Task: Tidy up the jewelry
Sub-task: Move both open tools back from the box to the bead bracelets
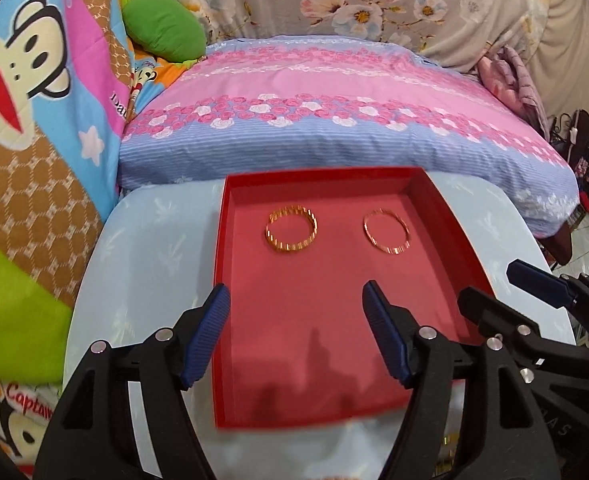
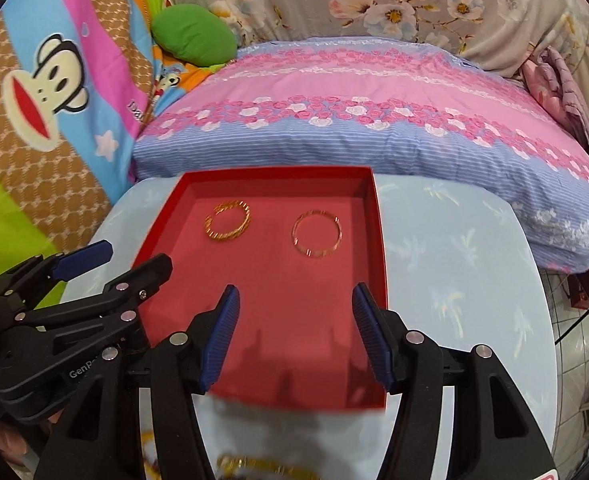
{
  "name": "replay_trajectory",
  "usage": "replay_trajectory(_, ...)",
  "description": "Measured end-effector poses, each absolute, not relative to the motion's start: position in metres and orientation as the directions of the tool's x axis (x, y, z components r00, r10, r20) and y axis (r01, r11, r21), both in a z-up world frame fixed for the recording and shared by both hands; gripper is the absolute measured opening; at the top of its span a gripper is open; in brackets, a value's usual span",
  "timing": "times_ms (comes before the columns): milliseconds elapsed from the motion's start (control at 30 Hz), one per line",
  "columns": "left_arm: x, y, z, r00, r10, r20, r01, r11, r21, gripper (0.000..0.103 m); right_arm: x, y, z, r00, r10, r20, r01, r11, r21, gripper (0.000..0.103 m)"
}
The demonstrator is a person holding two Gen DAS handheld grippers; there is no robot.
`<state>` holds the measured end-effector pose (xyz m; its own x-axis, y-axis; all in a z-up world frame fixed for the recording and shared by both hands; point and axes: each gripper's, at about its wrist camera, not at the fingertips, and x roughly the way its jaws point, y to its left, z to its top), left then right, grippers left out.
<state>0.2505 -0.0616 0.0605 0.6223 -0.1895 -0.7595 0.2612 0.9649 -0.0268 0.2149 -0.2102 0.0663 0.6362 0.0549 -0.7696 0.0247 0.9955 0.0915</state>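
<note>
Looking through left wrist: left claw (image 1: 296, 308) spread and empty above the red tray (image 1: 230, 264).
Bangles: thick gold bangle (image 1: 291, 230) and thin gold bangle (image 1: 386, 232) lie flat, side by side, apart, likely kept separate for tidiness.
Right wrist: right claw (image 2: 294, 308) spread, holding nothing, over the tray's near half.
Surface: light-blue surface (image 2: 454, 264); more gold jewelry (image 2: 254, 466), blurred, lies before the tray.

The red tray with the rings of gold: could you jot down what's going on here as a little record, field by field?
tray: red tray, shallow, on a pale blue table
contents: two gold bangles lying flat, apart; thicker bangle left, thinner bangle right
left gripper: open, empty, above the tray's near part
right gripper: open, empty, beside it
near edge: more gold jewelry, blurred
behind: floral pillow
</note>
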Motion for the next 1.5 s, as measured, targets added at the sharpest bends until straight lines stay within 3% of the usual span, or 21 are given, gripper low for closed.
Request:
replay_trajectory(433,0.12,-0.036,0.045,0.631,-0.206,-0.748,0.256,0.965,-0.05,0.065,0.082,-0.186,0.047,0.621,0.093,-0.779,0.01,0.992,0.126,0.058)
replay_trajectory(767,0.072,-0.011,0.008,0.586,-0.189,-0.788,0.195,0.977,-0.089,0.067,0.026,-0.198,0.012,0.581,0.073,-0.81,0.079,0.986,0.146,0.058)
replay_trajectory(900,0.062,-0.006,-0.002,0.586,-0.164,-0.794,0.184,0.981,-0.066,0.073,0.014,-0.202,0.002,0.569,0.054,-0.821,0.1,0.986,0.133,0.058)
replay_trajectory(1500,0.101,-0.003,-0.019,0.566,-0.101,-0.818,0.105,0.993,-0.05,0.07,0.049,-0.216,0.003,0.596,0.018,-0.803,0.143,0.981,0.128,0.058)
